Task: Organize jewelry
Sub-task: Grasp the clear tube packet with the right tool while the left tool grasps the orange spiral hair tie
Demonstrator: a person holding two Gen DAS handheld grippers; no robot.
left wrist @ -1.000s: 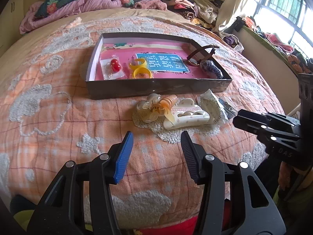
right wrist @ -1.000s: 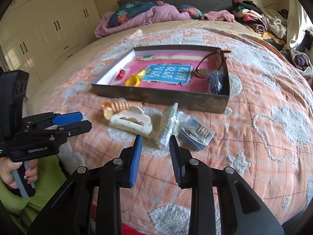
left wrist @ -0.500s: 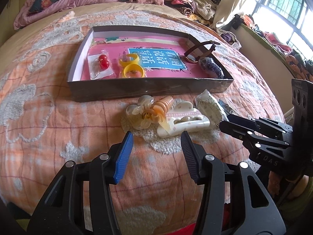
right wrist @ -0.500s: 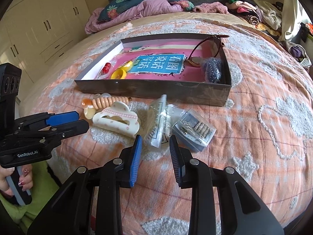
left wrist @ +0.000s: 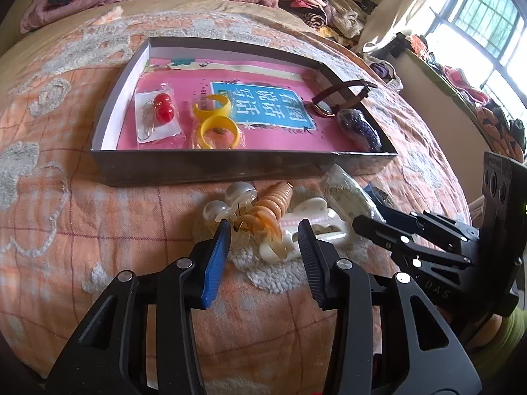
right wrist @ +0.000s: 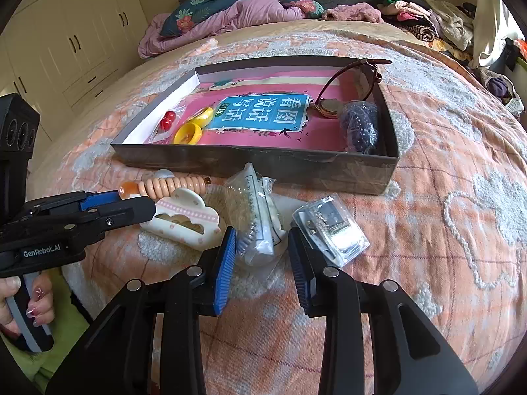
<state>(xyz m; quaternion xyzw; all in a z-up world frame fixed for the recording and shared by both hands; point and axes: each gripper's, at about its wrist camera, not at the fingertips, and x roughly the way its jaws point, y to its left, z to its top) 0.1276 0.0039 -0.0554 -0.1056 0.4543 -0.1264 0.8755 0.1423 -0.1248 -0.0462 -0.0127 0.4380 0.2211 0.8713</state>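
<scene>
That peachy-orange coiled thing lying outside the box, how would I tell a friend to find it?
Start at the shallow grey box on the orange bedspread, then look just in front of its near wall, where loose items lie in a cluster. The spiral hair tie lies there between a pearly bead clip and a white claw clip. Only it is a ribbed peach-orange coil.

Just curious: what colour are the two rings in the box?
Yellow rings; the left wrist view shows them best.
</scene>
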